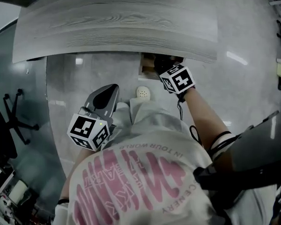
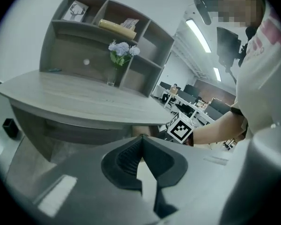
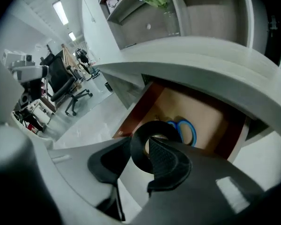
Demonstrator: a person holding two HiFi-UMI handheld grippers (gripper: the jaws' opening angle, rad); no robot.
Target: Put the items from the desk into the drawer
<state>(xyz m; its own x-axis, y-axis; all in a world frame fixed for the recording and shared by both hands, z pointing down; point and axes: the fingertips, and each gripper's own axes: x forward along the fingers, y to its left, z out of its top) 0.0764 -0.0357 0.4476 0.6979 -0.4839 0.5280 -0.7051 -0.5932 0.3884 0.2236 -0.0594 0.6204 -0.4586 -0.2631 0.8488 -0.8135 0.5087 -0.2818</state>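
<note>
Right hand-held gripper (image 3: 141, 143) grips a black ring (image 3: 136, 149) at the open drawer (image 3: 201, 109) holding a blue ring (image 3: 191, 131); left hand-held gripper (image 2: 141, 138) closed, empty.

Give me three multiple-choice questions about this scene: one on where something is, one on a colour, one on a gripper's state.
1. Where is the blue ring? A on the desk top; B in the open drawer; C on the floor.
2. What colour is the ring in the right gripper? A white; B red; C black.
3. How do the jaws of the left gripper stand? A shut and empty; B clamped on a ring; C wide apart.
Answers: B, it lies on the drawer's bottom; C, the ring between those jaws is black; A, the tips meet with nothing between them.
</note>
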